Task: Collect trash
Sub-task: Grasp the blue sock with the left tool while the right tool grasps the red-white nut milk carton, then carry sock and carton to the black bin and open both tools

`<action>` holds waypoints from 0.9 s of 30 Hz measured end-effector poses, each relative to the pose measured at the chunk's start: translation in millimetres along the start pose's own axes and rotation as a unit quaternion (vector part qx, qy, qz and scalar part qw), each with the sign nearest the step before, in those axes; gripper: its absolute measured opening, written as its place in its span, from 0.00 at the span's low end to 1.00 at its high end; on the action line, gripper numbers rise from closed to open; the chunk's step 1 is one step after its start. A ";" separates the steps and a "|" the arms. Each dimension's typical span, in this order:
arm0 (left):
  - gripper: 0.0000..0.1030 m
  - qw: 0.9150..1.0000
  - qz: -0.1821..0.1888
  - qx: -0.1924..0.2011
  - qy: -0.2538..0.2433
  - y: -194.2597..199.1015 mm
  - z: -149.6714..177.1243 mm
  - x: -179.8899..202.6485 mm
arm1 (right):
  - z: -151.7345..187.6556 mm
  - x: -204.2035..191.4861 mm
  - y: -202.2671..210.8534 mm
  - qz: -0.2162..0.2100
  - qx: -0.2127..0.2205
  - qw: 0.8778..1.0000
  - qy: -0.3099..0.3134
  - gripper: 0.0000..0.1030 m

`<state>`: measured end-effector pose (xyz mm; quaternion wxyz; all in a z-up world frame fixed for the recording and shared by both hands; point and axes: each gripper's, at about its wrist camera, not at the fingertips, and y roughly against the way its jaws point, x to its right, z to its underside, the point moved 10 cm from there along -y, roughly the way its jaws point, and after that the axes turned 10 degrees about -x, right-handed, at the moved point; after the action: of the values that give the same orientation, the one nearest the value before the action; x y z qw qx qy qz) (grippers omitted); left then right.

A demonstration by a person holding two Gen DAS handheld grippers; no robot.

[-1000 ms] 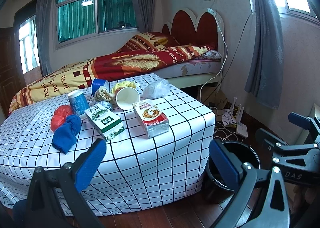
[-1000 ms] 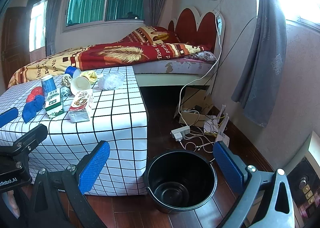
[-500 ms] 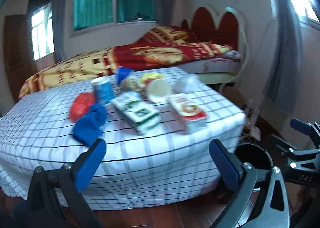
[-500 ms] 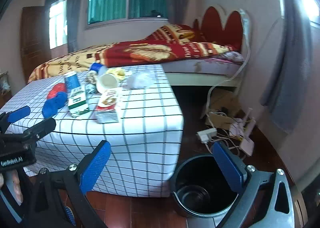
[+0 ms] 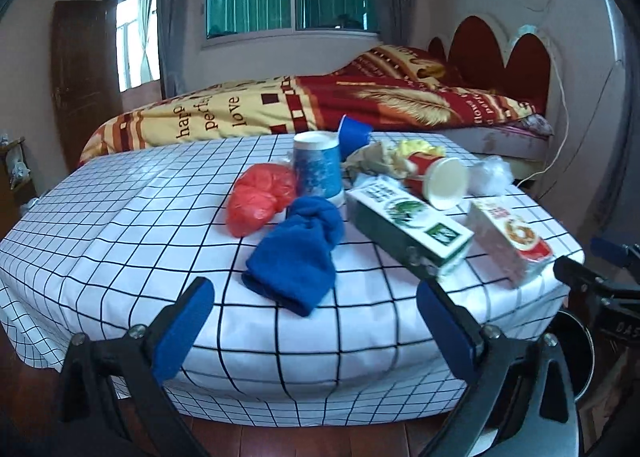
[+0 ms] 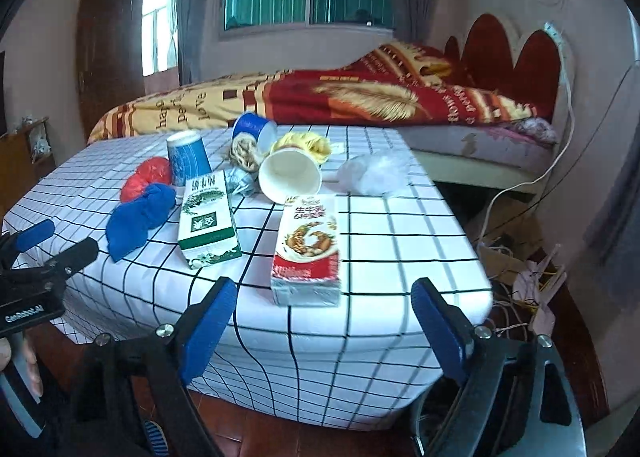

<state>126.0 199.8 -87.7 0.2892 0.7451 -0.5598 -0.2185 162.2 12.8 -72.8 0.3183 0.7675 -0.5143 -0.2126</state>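
Your left gripper (image 5: 314,315) hangs released before the blue cloth (image 5: 298,253), the green carton (image 6: 208,223) and red carton (image 6: 308,249), both printed in Chinese, lie flat on the table (image 6: 400,233), probably for easy pickup, and your right gripper (image 6: 324,317), likewise released, faces the red one

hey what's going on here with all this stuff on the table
A person holds two handheld grippers in front of a checkered table strewn with trash. The left gripper and right gripper are both open and empty, short of the table. Nearest the left one lies a blue cloth; nearest the right, a red-and-white carton. A green carton, paper cups and crumpled bags lie behind. Nothing is picked up yet.
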 end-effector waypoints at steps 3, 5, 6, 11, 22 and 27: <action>0.96 1.000 -0.003 -0.002 0.000 -14.3 -5.5 -3.4 | -4.2 -4.5 -21.7 -0.003 -0.016 1.000 0.001 0.80; 0.93 1.000 -0.002 -0.005 0.001 -21.8 -7.9 -4.8 | -5.5 -5.6 -30.0 -0.003 -0.022 1.000 0.002 0.79; 0.93 1.000 -0.002 -0.006 0.001 -24.6 -8.8 -5.4 | -6.9 -6.2 -36.3 -0.001 -0.027 1.000 0.003 0.79; 0.89 1.000 -0.001 -0.019 -0.001 -49.8 -15.1 -8.9 | -11.5 -6.2 -59.4 0.002 -0.042 0.999 0.008 0.74; 0.45 0.998 0.028 -0.053 -0.008 -87.0 -20.5 -8.0 | -14.6 -3.3 -75.8 -0.006 -0.053 0.998 0.020 0.52; 0.22 0.998 0.053 -0.044 -0.008 -73.0 -18.6 0.9 | -14.1 0.0 -68.4 -0.008 -0.040 0.999 0.018 0.51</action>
<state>190.0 217.5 -123.3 0.3283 0.6995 -0.5903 -0.2334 216.2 35.0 -111.2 0.3558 0.7621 -0.4935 -0.2217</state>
